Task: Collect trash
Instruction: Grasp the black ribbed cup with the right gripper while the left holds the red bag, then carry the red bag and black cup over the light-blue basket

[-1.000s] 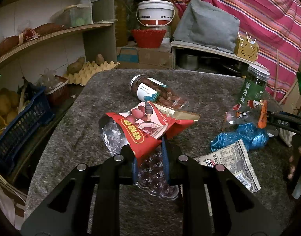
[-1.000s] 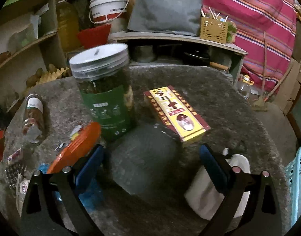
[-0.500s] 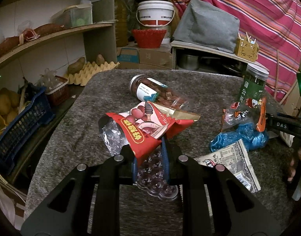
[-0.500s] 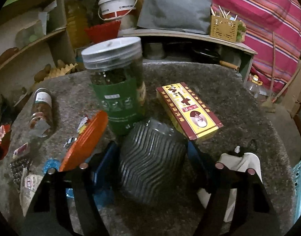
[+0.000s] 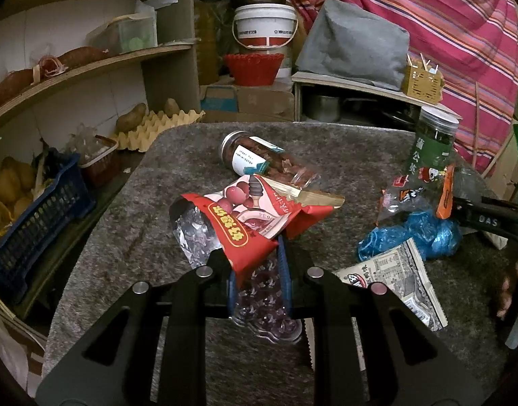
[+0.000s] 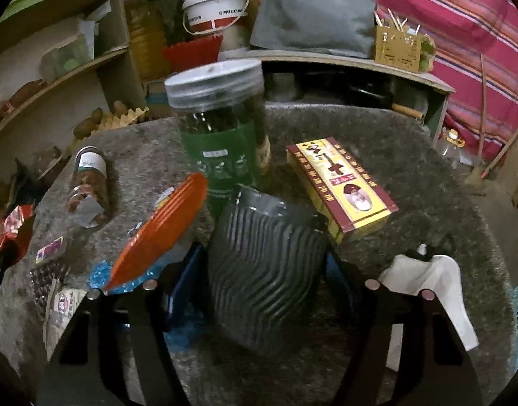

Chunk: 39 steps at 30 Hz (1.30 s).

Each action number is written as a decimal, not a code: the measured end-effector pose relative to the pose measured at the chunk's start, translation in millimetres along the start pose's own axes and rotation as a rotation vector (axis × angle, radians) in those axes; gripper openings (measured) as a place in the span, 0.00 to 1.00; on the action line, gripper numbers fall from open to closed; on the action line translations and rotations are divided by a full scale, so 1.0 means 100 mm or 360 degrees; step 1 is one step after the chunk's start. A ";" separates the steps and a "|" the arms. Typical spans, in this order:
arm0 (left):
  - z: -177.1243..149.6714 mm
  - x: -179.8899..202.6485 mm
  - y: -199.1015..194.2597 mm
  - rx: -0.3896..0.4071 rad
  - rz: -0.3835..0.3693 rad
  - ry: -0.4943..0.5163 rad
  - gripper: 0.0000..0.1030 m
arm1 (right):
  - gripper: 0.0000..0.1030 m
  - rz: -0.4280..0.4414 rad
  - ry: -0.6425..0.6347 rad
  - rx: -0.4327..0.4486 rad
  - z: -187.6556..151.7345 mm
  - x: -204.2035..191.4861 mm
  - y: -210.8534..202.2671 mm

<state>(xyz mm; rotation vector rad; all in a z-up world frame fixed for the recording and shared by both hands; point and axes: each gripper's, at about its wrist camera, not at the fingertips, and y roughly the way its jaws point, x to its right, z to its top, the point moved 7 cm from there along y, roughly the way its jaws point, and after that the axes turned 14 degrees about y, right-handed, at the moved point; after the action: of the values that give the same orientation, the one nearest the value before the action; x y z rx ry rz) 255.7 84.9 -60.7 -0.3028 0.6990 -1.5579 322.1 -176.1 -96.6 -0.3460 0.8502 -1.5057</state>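
Observation:
My left gripper [image 5: 257,260] is shut on a red snack wrapper [image 5: 245,216], and a clear blister tray [image 5: 269,308] is pinched with it between the pads. My right gripper [image 6: 264,264] has its jaws closing on a clear ribbed plastic cup [image 6: 265,270]. Both blue pads lie against the cup's sides. An orange-edged clear packet [image 6: 160,230] leans by the right gripper's left finger. On the mat lie blue crumpled plastic [image 5: 411,237] and a printed paper packet [image 5: 394,280].
A green-labelled jar [image 6: 221,135] stands right behind the cup. A yellow and red box [image 6: 340,182] and a white tissue [image 6: 431,284] lie to its right. A small jar [image 5: 259,159] lies on its side. A blue crate [image 5: 32,223] and shelves line the left.
The right gripper's jaws have come in from wide apart to both sides of the ribbed cup, which now fills the gap. The left gripper and its wrapper have not moved.

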 end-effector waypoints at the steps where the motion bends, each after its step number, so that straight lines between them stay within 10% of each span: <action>1: 0.00 0.00 0.00 0.0002 -0.0001 -0.0002 0.18 | 0.66 0.0001 0.0005 0.0012 0.00 0.02 -0.04; 39: 0.19 0.57 -0.46 0.0102 -0.0066 0.0117 0.18 | 0.66 -0.0045 -0.0108 0.0205 -0.16 0.68 -1.12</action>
<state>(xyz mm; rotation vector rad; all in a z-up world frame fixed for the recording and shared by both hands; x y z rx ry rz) 222.7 23.6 -30.8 -0.2146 0.7025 -1.6343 220.0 -245.8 -49.5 -0.3137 0.6936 -1.5579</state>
